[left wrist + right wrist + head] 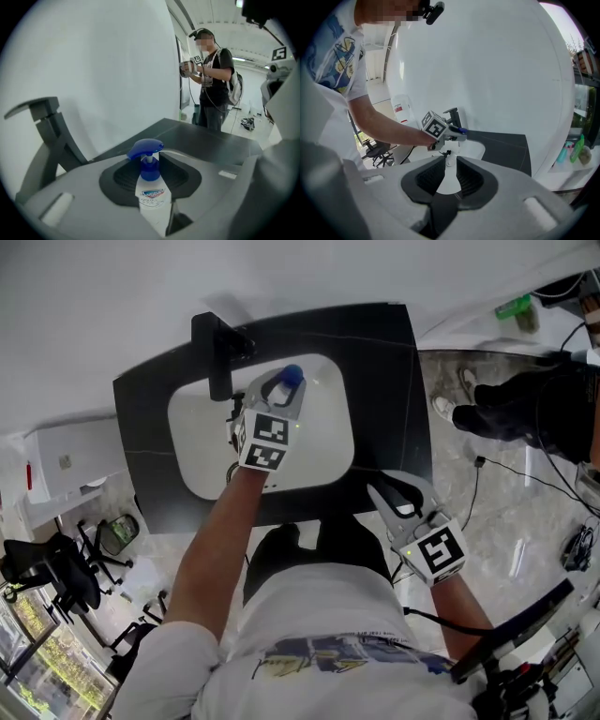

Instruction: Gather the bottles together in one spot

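The left gripper (281, 392) is reaching out over the white sink (319, 451) set into a dark counter (384, 381), just beside the black faucet (214, 351). Its jaws are pinching a white pump bottle (151, 192) by the body, one pad pressing on each side, with the blue pump head (292, 374) sticking up above them. The bottle is sitting upright in the grip, over the back part of the sink. No view shows whether its base is touching the basin.

The right gripper (398, 495) is hanging back at the near edge of the counter, well apart from the bottle. Its jaws are standing apart, with only the sink and counter showing through the gap between them.

In the right gripper view, a green bottle (580, 148) is standing on a white ledge far off to the right, away from the sink. A person (213, 89) in dark clothes is standing beyond the far end of the counter, holding another gripper.
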`<state>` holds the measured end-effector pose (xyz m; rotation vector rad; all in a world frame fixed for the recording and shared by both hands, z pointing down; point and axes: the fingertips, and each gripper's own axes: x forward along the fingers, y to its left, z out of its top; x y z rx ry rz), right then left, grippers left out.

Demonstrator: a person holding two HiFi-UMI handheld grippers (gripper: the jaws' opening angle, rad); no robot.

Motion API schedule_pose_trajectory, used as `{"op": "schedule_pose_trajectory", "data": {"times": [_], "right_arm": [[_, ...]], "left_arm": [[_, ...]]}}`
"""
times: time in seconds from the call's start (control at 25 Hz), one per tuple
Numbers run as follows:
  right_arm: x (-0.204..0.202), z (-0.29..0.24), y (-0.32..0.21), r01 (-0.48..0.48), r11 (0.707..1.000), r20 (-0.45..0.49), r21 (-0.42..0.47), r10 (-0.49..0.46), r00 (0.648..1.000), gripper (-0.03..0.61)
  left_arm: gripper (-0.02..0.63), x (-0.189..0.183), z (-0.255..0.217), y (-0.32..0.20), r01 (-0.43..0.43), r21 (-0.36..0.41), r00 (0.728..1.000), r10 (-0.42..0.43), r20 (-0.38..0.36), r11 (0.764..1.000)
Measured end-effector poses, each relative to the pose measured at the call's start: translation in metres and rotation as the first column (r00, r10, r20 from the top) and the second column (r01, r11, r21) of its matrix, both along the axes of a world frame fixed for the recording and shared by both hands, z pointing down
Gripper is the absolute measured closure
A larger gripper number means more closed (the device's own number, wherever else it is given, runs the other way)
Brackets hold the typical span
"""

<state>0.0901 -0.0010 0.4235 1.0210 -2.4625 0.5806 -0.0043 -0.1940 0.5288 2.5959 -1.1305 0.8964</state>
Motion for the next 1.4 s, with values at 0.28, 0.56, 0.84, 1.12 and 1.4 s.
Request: {"op": "schedule_pose_trajectory", "data": {"times": [0.28, 0.56, 0.84, 1.12, 1.4], "right_arm": [[-0.006, -0.009, -0.011, 0.02, 1.0, 0.007, 0.021, -0.021, 1.0, 0.508], [-0.003, -0.008, -0.016, 0.042, 0.999, -0.014, 0.019, -0.041, 0.999, 0.508], [0.013, -0.005, -0.017, 0.033, 0.999, -0.034, -0.002, -0.033, 0.999, 0.508], [0.021, -0.001, -0.018, 0.02, 1.0, -0.045, -0.017, -0.02, 0.999, 0.508], [0.029, 0.007, -0.014, -0.005, 0.999, -0.055, -0.033, 0.003, 0.998, 0.508]], "left_arm": [[0.491, -0.005, -0.062, -0.031, 0.147, 0.08, 0.984, -0.138, -0.109, 0.986], [0.491, -0.011, -0.085, -0.065, 0.269, 0.136, 0.953, -0.244, -0.179, 0.953], [0.491, -0.015, -0.088, -0.1, 0.374, 0.161, 0.918, -0.339, -0.208, 0.913], [0.489, -0.027, -0.083, -0.126, 0.45, 0.173, 0.885, -0.412, -0.218, 0.876], [0.488, -0.027, -0.081, -0.126, 0.468, 0.188, 0.876, -0.425, -0.229, 0.864]]}}
